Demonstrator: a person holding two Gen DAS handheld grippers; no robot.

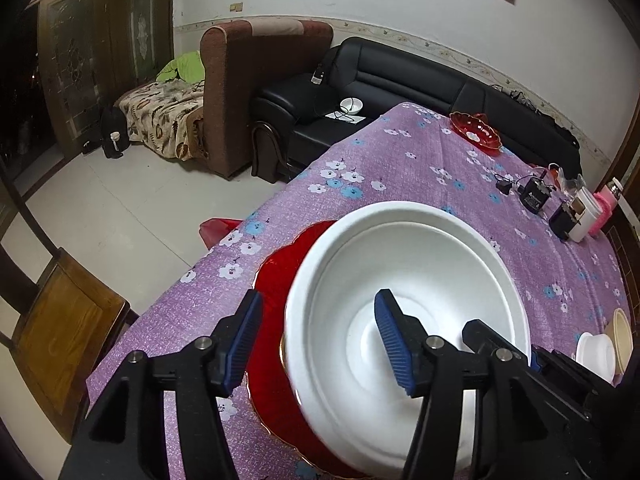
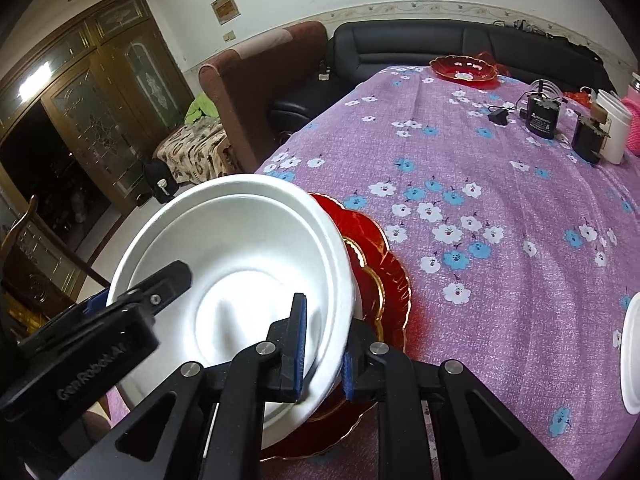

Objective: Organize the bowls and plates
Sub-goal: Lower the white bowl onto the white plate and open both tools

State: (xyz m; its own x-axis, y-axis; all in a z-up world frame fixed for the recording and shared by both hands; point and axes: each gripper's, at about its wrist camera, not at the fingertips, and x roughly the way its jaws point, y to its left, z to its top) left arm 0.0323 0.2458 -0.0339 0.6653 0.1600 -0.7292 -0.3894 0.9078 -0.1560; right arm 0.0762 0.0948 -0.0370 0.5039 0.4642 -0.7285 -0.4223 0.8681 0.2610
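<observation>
A large white foam bowl [image 1: 404, 280] [image 2: 232, 248] is held tilted over a stack of red gold-rimmed plates [image 1: 276, 280] [image 2: 384, 276] on the purple flowered tablecloth. My right gripper [image 2: 324, 356] is shut on the bowl's near rim, one finger inside and one outside. My left gripper [image 1: 320, 340] is open, with its jaws astride the bowl's left rim, one finger inside the bowl and one outside over the red plate. The left gripper's body also shows in the right wrist view [image 2: 120, 320].
Another red dish [image 1: 476, 132] [image 2: 464, 70] sits at the far table edge. Chargers, a white cup [image 2: 614, 128] and a pink item stand at the far right. Small white and cream bowls [image 1: 600, 352] lie at the right. A wooden chair [image 1: 60, 328] stands left of the table.
</observation>
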